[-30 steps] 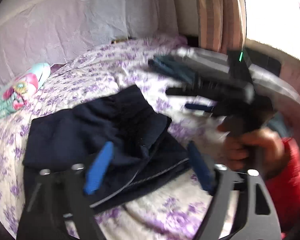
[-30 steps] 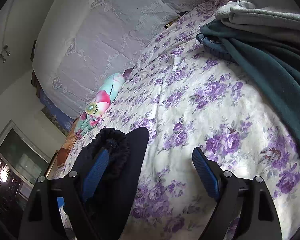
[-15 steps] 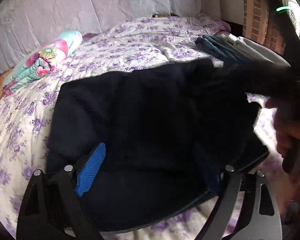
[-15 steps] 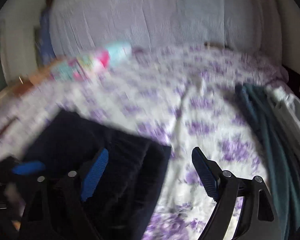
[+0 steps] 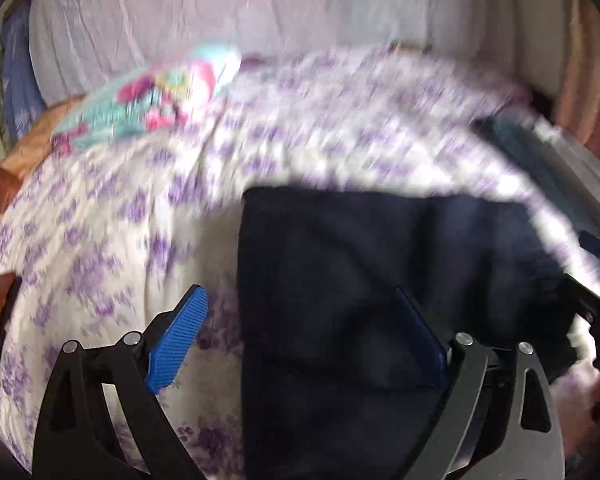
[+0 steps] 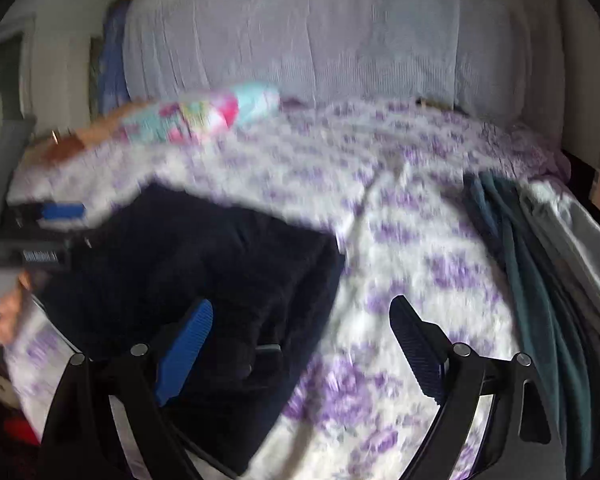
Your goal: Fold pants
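Bed with floral purple-and-white sheet (image 5: 112, 216), carrying the navy pants (image 5: 380, 280), which lie as a folded, roughly rectangular dark panel on the near part of the bed. In the left wrist view the pants spread ahead of the left gripper (image 5: 300, 340) and toward its right side: their straight left edge runs away from the camera between the two fingers, so the right finger is over cloth and the left finger over bare sheet. In the right wrist view the arrangement is mirrored: the pants (image 6: 204, 264) lie ahead and to the left of the right gripper (image 6: 304, 344), its left finger over cloth, its right finger over sheet. The panel thus lies between the two grippers, each near one of its side edges; neither appears clearly nearer. The long axis cannot be told through the blur. Left gripper jaws have just been opening and stand wide, pressing on nothing; right gripper jaws likewise stand wide and empty. A stack of teal and grey garments (image 6: 540, 264) lies well to the right; a patterned pillow (image 5: 148, 100) lies far ahead.
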Demonstrator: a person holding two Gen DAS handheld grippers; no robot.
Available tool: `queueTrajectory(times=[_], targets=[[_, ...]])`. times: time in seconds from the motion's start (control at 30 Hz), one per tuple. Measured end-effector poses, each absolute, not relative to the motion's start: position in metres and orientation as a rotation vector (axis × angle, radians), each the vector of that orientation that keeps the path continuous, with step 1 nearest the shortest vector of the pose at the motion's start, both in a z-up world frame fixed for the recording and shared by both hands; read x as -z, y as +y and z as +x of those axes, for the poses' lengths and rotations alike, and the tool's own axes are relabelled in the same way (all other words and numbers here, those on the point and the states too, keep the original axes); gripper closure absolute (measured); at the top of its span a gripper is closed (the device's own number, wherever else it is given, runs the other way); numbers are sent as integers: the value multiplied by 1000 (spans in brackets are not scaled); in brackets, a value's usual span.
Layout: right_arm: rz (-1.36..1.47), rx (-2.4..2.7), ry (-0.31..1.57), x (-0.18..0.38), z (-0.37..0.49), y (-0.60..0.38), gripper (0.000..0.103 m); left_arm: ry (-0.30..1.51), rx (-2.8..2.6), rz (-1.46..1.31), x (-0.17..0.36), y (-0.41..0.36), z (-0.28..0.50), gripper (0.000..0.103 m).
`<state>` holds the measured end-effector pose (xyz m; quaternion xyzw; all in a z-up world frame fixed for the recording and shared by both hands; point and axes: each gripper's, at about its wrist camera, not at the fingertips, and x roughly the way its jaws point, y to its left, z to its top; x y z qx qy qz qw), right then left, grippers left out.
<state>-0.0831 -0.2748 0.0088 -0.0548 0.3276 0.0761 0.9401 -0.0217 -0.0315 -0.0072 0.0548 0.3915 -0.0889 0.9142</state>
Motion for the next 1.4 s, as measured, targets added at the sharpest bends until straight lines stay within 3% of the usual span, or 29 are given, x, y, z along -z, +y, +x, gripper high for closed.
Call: queueTrajectory(times=[0.13,0.37,0.53,0.9,1.2,1.27,1.4], targets=[[0,-189,750,2,-69,-292,7,818,194,33,24,-21,-20,8],[-63,-203,578,-39,-109,-275,7,685,146,171,2,-27,-58,8],[-97,-204,577,-38,-107,-259,7,693,147,134,3,-20,-65,8],[-21,-224,778,10,-73,-268,7,711,154,92,14,-15,-65,8],[-4,-218,589,-42,-88,-276,7,657,136,117,-9,-11,-65,8],[-14,-226,547,-57,-84,-274,12,643,135,99,-22,-6,-58,8],[-32,-282,543,-68,-67,-260,41,653,133,60,-43,-2,-28,8]])
